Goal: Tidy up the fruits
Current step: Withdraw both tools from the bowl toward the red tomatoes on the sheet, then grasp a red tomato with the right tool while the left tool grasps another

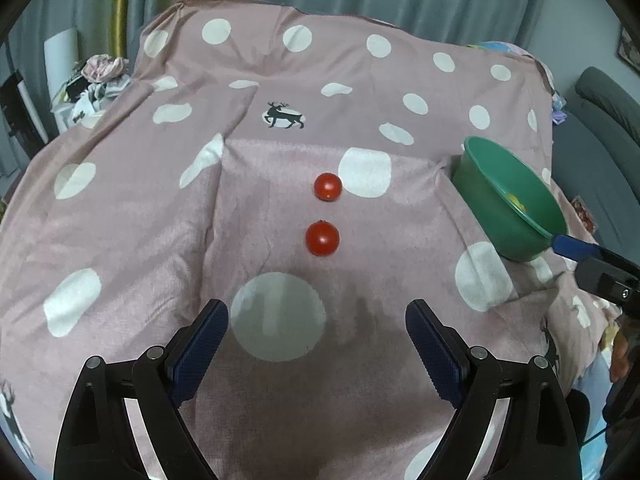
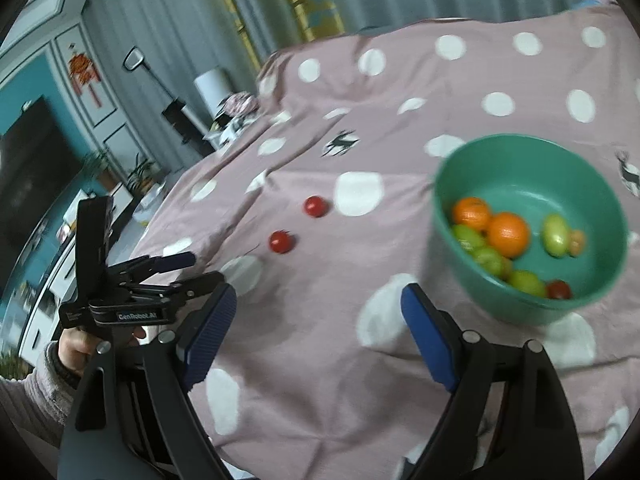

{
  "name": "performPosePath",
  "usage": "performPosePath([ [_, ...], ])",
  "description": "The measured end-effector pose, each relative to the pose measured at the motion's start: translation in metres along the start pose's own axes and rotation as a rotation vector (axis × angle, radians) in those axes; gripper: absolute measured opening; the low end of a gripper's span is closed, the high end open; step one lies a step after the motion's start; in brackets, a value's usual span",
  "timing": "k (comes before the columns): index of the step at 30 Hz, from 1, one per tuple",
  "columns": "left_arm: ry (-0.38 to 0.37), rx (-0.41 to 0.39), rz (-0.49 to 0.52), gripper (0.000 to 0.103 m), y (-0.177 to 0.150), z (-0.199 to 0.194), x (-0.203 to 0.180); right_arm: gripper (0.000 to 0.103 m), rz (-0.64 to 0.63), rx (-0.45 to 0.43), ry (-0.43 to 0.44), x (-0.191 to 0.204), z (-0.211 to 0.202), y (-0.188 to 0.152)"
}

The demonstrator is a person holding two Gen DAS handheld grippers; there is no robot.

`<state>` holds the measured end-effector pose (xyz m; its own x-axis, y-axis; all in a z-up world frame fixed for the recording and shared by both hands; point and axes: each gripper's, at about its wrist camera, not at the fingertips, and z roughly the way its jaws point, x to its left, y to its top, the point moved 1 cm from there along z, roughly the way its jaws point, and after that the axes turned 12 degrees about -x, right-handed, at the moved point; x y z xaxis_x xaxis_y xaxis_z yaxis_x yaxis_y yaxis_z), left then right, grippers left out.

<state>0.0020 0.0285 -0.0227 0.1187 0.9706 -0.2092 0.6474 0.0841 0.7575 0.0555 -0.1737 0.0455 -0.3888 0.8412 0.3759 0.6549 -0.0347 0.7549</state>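
Observation:
Two red cherry tomatoes lie on the pink dotted cloth: a near one (image 1: pixel 322 238) and a far one (image 1: pixel 328 186). They also show in the right wrist view, near (image 2: pixel 281 241) and far (image 2: pixel 315 206). My left gripper (image 1: pixel 317 322) is open and empty, just short of the near tomato; it also appears in the right wrist view (image 2: pixel 186 270). A green bowl (image 1: pixel 472 172) stands at the right, its rim (image 2: pixel 440 208) around oranges (image 2: pixel 508 234), green fruits and a small tomato. My right gripper (image 2: pixel 318 306) is open and empty, left of the bowl; one fingertip (image 1: pixel 568 245) shows by the bowl.
The cloth (image 1: pixel 140 208) covers a raised, wrinkled surface that falls away at the left and front edges. Curtains hang behind it. A TV cabinet (image 2: pixel 48 280) and plants stand at the far left in the right wrist view. A grey sofa (image 1: pixel 600 120) is at the right.

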Motion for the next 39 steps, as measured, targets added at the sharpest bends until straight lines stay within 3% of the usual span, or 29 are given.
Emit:
performPosePath([
  [9, -0.038, 0.027, -0.005, 0.090, 0.002, 0.018, 0.006, 0.085, 0.021, 0.091, 0.024, 0.008, 0.052, 0.011],
  [25, -0.081, 0.093, -0.029, 0.090, 0.027, 0.065, 0.011, 0.063, 0.043, 0.231, 0.074, 0.006, 0.154, 0.039],
  [31, -0.061, 0.137, -0.016, 0.084, 0.033, 0.082, 0.012, 0.056, 0.093, 0.277, 0.081, -0.004, 0.187, 0.042],
  [33, -0.056, 0.150, 0.009, 0.075, 0.034, 0.087, 0.009, 0.053, 0.090, 0.288, 0.077, -0.005, 0.195, 0.044],
  [37, -0.058, 0.159, 0.036, 0.071, 0.036, 0.094, 0.004, 0.049, 0.091, 0.296, 0.075, -0.009, 0.206, 0.046],
  [39, -0.059, 0.161, 0.044, 0.065, 0.036, 0.097, 0.002, 0.048, 0.092, 0.300, 0.068, -0.011, 0.211, 0.047],
])
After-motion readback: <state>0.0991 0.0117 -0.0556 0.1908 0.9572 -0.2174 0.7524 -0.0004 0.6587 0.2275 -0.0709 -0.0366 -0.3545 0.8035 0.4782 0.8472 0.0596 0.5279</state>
